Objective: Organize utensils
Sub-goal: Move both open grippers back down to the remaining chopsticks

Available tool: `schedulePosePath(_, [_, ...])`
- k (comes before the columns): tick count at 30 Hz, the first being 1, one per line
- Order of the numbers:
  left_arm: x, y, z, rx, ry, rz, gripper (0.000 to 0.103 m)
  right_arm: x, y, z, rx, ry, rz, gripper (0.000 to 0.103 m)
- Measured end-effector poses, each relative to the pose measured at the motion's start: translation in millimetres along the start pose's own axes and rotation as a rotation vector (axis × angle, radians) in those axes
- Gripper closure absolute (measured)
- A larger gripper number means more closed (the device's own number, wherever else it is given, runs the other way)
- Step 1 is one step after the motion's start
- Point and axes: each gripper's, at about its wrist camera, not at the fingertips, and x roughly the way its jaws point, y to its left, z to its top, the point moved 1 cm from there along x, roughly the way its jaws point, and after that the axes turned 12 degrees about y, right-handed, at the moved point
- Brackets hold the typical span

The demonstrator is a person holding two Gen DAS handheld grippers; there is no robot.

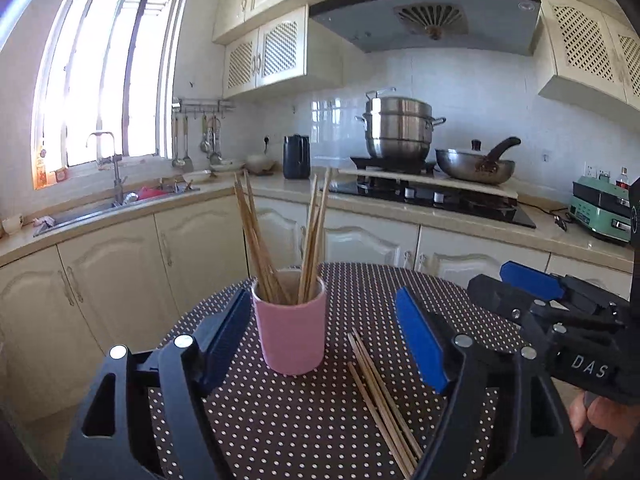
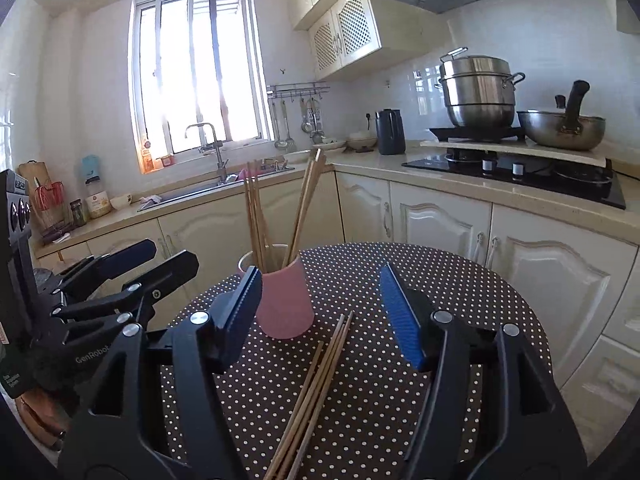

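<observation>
A pink cup point(image 1: 290, 332) stands on the round polka-dot table point(image 1: 372, 280) with several wooden chopsticks point(image 1: 256, 236) upright in it. A loose bundle of chopsticks point(image 1: 380, 400) lies flat on the cloth to the cup's right. My left gripper point(image 1: 320, 304) is open; the cup sits ahead between its blue pads, nearer the left one, untouched. My right gripper point(image 2: 320, 276) is open too, above the loose chopsticks point(image 2: 316, 392), with the pink cup point(image 2: 284, 304) just beyond its left finger. Each gripper shows in the other's view: the right gripper point(image 1: 496, 280) and the left gripper point(image 2: 172, 254).
Cream cabinets and a counter run behind the table, with a sink point(image 1: 120, 204), a dark kettle point(image 1: 297, 156), and a stove point(image 1: 432, 196) carrying a steel steamer pot point(image 1: 400, 128) and a wok point(image 1: 476, 166). A green appliance point(image 1: 600, 210) sits far right. A person's hand point(image 1: 592, 416) holds the right gripper.
</observation>
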Motion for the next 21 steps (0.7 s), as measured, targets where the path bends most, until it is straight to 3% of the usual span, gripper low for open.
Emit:
schedulePosePath(7, [65,-13,-22,0.000,0.308,-0.051,0.029,31,-28,-20,0.081,0.176,-0.032,0.041])
schedulePosePath(12, [103,-16,-39,-0.001,0.489,-0.013,0.029,48,-42,-31,0.141,0.283,-0.030,0.041])
schedulePosePath(21, [150,-15,-54,-0.045,0.682,0.038,0.030,74,-49,-41,0.142,0.408,-0.028,0.041])
